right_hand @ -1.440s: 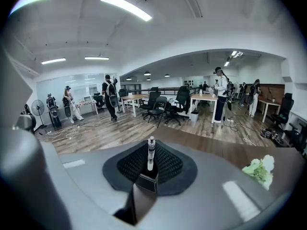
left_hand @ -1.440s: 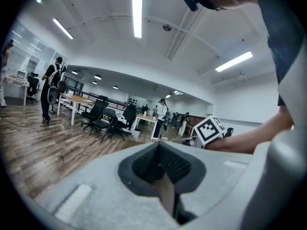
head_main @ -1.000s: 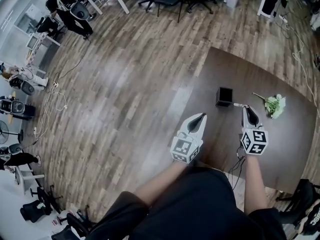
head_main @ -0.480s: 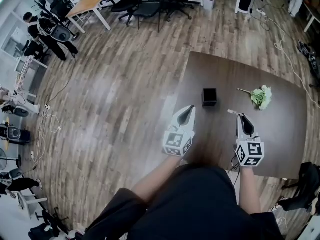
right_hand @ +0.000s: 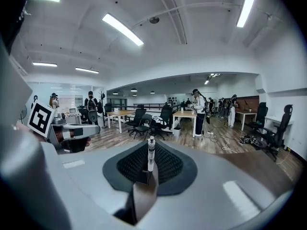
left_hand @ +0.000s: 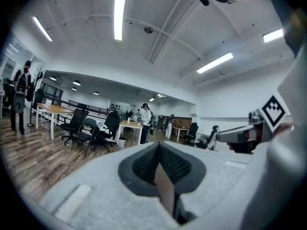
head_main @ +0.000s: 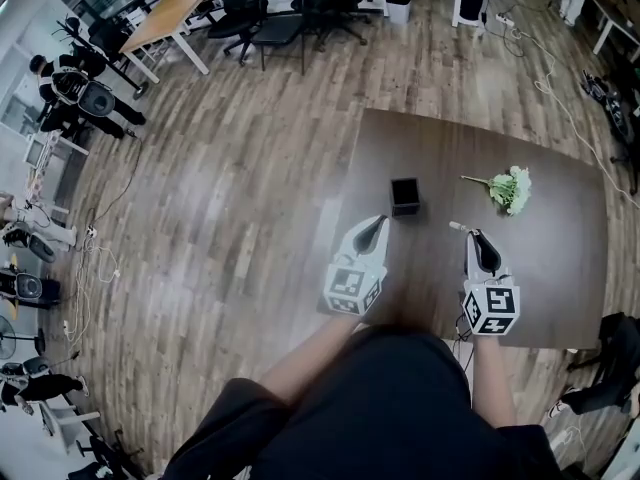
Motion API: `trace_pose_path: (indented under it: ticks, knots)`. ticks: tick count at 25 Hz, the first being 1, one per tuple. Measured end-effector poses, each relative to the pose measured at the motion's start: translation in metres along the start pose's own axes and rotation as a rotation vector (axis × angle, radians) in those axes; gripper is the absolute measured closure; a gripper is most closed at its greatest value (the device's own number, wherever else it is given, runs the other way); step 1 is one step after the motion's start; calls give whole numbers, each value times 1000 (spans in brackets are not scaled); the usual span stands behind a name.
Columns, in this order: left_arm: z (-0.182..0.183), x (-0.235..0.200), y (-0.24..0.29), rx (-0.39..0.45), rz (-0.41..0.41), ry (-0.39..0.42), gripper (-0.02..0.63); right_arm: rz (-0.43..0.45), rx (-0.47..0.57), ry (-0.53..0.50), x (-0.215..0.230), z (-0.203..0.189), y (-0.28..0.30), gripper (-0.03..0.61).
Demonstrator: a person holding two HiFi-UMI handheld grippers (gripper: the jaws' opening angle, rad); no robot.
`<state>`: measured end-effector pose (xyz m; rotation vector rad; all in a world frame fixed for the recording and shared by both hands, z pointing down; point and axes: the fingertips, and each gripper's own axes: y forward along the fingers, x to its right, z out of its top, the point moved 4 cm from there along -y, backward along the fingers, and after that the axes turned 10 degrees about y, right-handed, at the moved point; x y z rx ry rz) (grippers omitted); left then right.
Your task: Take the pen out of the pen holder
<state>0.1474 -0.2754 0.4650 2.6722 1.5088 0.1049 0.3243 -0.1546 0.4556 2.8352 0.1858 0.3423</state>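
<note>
Well, starting at the left: my left gripper (head_main: 376, 222) hangs over the near edge of the table (head_main: 560, 258), its jaws pressed together with nothing between them. It has no part in this step, so I would leave it off to that side, well short of the pen holder (head_main: 405, 196).

The holder stands upright just beyond it, a small black box that looks empty from above, though I cannot see right to its bottom.

Right of that, my right gripper (head_main: 474, 236) is clamped on the pen (right_hand: 151, 155), which pokes out past the pads and points away from me. The pen is clear of the holder, in the air above the table and apart from everything else.

As I judge it, the lift is done and what remains is putting the pen down tidily. The pads grip it low on the barrel, so it could pivot; I would hold the squeeze firm, move slowly, and lower it onto bare tabletop nearer me than the flowers (head_main: 508, 187), loosening only once it rests flat.
</note>
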Motion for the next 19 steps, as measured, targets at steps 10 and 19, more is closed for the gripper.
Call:
trace_pose_path:
  ticks: [10,19]
  knots:
    - [-2,6,1,7,-24,-2,612,17,-10,-26,-6,-3,5,534]
    - [0,6,8,1,-23,-2,612,20,-21,-13,1,-1,7,534]
